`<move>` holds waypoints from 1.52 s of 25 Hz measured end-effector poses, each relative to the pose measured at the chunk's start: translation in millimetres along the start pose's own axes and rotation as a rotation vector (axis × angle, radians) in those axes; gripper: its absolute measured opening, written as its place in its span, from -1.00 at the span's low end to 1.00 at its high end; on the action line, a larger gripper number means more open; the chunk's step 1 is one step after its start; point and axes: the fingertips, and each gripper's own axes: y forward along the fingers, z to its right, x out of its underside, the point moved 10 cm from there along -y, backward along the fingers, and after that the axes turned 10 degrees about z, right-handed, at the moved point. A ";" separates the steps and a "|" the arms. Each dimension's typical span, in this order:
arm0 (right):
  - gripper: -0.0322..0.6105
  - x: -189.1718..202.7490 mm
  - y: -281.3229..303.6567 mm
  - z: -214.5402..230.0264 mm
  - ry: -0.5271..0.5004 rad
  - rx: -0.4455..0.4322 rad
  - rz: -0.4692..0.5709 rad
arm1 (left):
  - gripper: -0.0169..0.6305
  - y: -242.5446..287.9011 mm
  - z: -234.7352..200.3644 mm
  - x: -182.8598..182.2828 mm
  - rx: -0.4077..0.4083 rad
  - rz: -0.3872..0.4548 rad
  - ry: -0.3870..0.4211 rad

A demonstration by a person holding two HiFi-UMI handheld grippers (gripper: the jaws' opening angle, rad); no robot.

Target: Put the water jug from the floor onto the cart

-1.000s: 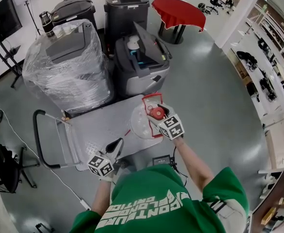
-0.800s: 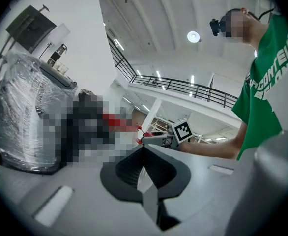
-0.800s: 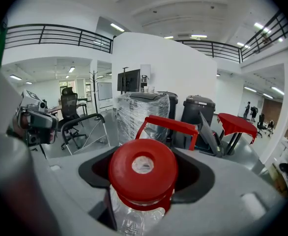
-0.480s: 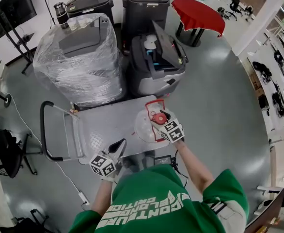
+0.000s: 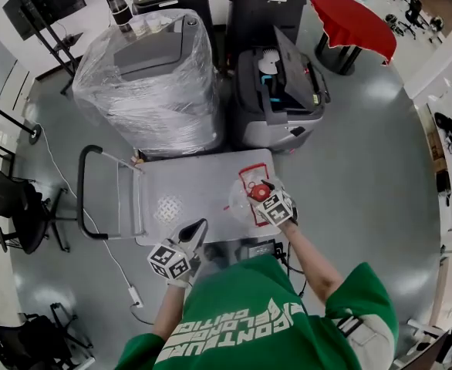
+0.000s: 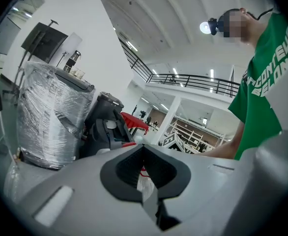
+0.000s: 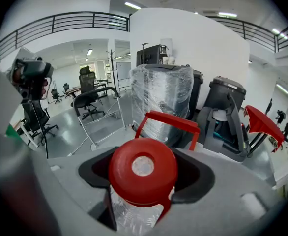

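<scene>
Glinting clear plastic water jug [image 5: 238,198], red cap [image 7: 143,168], red handle [image 7: 167,119].

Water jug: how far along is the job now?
Looks done: the water jug is lifted, over the right end of the cart. In hand: the right gripper is shut on its neck, under the red cap. Left: letting go; whether it rests there I cannot tell.

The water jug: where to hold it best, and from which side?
Take the water jug by the neck under the red cap, from opposite the red handle: the wider cap should stop slipping. The right gripper grips there.
</scene>
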 end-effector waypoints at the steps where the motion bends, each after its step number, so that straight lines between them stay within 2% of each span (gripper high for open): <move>1: 0.05 4.1 5.4 1.6 -0.004 -0.015 -0.012 | -0.92 1.4 1.7 0.9 -0.010 0.000 0.001; 18: 0.05 64.0 93.8 15.9 -0.163 -0.211 -0.216 | -0.92 21.9 28.6 18.2 -0.129 0.011 -0.008; 27: 0.05 98.8 143.0 7.8 -0.229 -0.283 -0.347 | -0.92 15.5 37.1 31.6 -0.200 0.006 -0.035; 38: 0.05 128.9 183.5 -11.3 -0.268 -0.334 -0.434 | -0.92 7.0 41.9 48.6 -0.267 -0.008 -0.082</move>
